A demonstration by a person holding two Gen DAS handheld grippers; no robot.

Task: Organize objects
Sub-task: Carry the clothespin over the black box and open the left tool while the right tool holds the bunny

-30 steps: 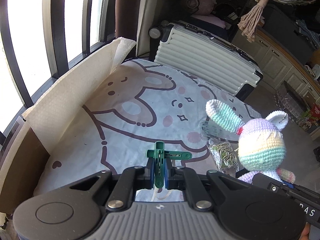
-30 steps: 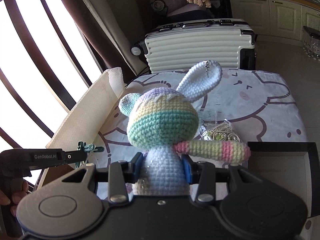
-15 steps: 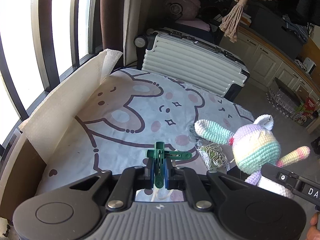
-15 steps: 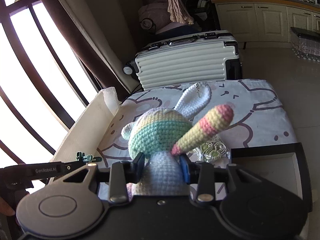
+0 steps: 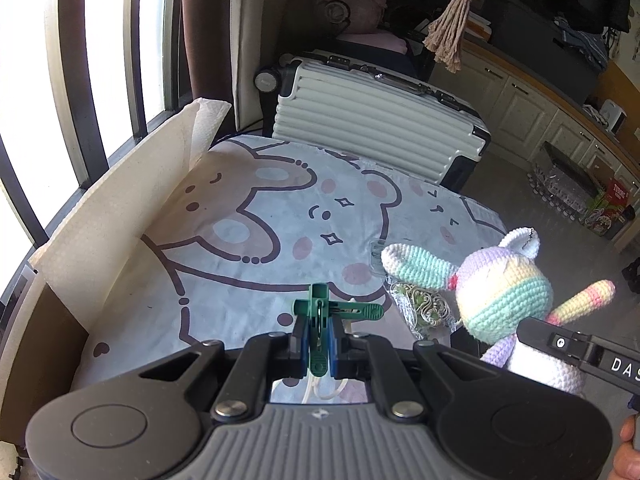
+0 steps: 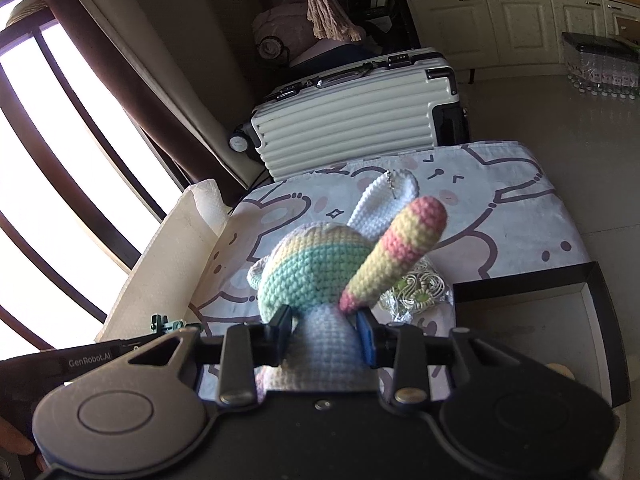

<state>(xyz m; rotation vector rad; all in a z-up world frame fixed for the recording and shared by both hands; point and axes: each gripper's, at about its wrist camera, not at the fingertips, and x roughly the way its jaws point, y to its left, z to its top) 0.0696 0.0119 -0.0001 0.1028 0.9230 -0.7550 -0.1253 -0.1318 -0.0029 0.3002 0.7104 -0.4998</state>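
My left gripper (image 5: 318, 340) is shut on a green plastic clothes peg (image 5: 320, 316) and holds it above the near edge of the cartoon-print cloth (image 5: 280, 216). My right gripper (image 6: 324, 332) is shut on the body of a pastel crochet bunny (image 6: 316, 268), lifted above the cloth, one striped arm pointing up. The bunny also shows in the left wrist view (image 5: 504, 296), to the right of the peg. A clear bag of small trinkets (image 5: 420, 306) lies on the cloth below the bunny; it also shows in the right wrist view (image 6: 416, 292).
A black open box (image 6: 528, 320) stands at the cloth's near right. A cardboard wall lined with white paper (image 5: 120, 208) runs along the left edge by the window bars. A white ribbed suitcase (image 5: 376, 120) stands behind the table. Cabinets line the far right.
Both grippers have risen and pulled back, so the table looks farther off. The bunny's striped arm has swung from level to pointing up. Both grips are unchanged.
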